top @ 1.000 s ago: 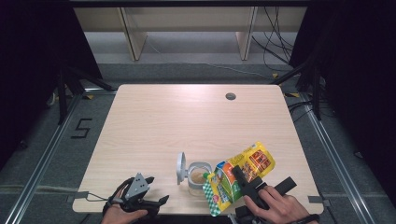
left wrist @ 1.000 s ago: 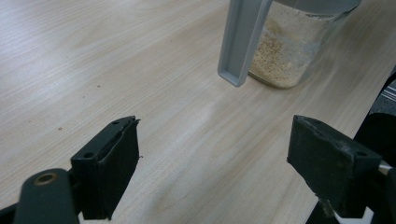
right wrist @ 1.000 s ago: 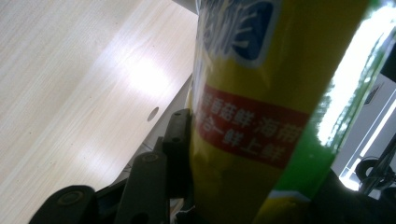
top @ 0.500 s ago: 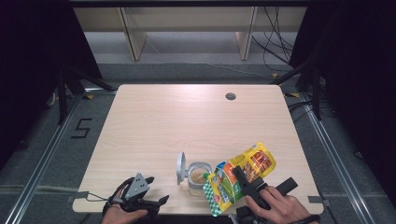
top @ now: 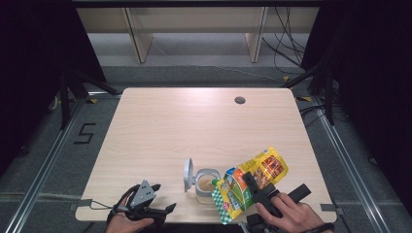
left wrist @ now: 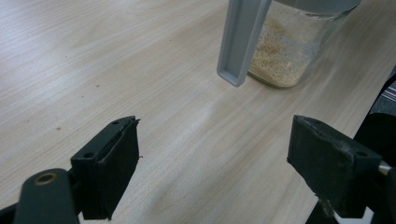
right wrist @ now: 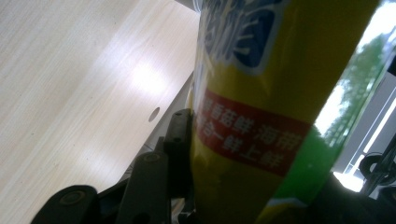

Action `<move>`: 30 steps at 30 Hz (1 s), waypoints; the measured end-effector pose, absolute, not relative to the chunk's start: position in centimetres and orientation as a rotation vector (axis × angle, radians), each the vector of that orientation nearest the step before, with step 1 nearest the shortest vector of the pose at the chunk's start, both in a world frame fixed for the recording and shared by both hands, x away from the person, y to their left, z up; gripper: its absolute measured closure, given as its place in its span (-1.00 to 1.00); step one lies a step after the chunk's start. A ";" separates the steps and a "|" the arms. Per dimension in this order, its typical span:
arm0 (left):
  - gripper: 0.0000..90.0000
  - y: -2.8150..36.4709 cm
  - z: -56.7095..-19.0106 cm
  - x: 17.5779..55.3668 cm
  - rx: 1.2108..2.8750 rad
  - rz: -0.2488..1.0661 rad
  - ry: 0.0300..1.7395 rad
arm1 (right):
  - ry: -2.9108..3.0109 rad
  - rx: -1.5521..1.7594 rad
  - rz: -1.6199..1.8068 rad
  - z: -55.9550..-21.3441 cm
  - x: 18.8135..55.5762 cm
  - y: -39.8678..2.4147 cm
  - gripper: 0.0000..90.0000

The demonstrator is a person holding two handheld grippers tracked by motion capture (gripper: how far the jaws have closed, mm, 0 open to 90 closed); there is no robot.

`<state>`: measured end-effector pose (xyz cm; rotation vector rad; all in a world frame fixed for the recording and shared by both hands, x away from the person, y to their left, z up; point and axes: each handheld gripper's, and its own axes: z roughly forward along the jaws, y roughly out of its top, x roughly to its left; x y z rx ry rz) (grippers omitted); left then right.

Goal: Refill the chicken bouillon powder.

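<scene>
A yellow and green pouch is tilted with its lower end over the mouth of a clear jar near the table's front edge. My right gripper is shut on the pouch, whose printed face presses against one black finger. The jar holds a layer of beige granules, and its grey hinged lid stands open at its left. My left gripper rests at the front left edge, jaws open and empty, pointing at the jar; the lid hangs in front of it.
The light wooden table has a round cable hole at the back right. Metal floor rails run along both sides, and a wooden shelf stands behind the table.
</scene>
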<state>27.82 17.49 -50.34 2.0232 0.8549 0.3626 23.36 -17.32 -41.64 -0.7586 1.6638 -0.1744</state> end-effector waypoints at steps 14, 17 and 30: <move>-0.64 17.6 -50.3 27.8 2.036 0.379 0.851 | 1.664 -0.766 -0.186 -41.6 23.4 -17.5 0.45; -0.64 17.5 -50.3 27.8 2.022 0.367 0.854 | 1.666 -0.765 -0.185 -41.6 23.4 -17.5 0.45; -0.64 17.5 -50.3 27.8 2.029 0.372 0.853 | 1.671 -0.756 -0.179 -41.7 23.4 -17.6 0.46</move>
